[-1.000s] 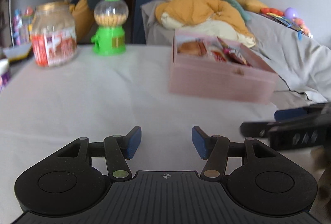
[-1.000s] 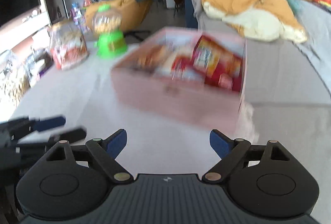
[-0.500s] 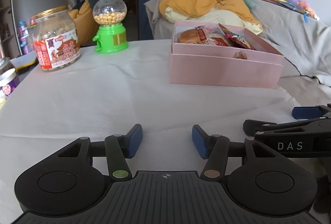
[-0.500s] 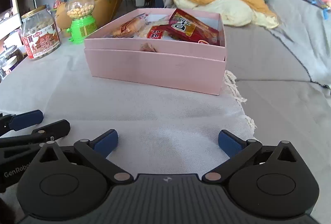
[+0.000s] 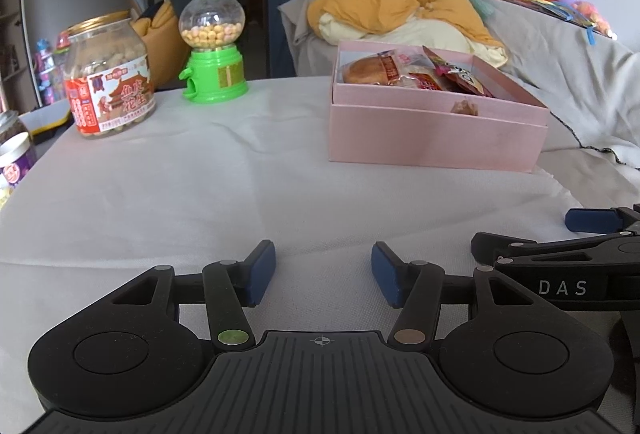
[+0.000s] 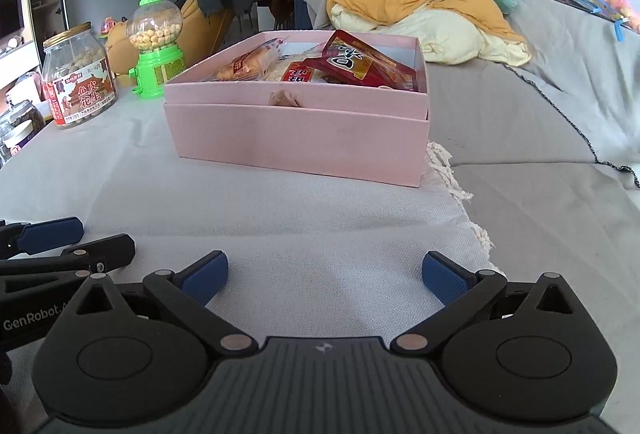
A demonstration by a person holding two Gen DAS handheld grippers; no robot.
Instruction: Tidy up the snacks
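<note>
From left to right, the left gripper (image 5: 323, 274) rests part open and empty, the right gripper (image 6: 324, 276) gapes wide and empty beside it, and the pink snack box (image 6: 298, 135) sits ahead, lengthwise across, nearer the right.

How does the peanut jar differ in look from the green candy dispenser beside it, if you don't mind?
The peanut jar is wide, gold-lidded and wrapped in a red-and-white label; the candy dispenser is a clear globe on a green base. The jar looks nearly full, the globe about half. Both stand upright on the white cloth.
</note>
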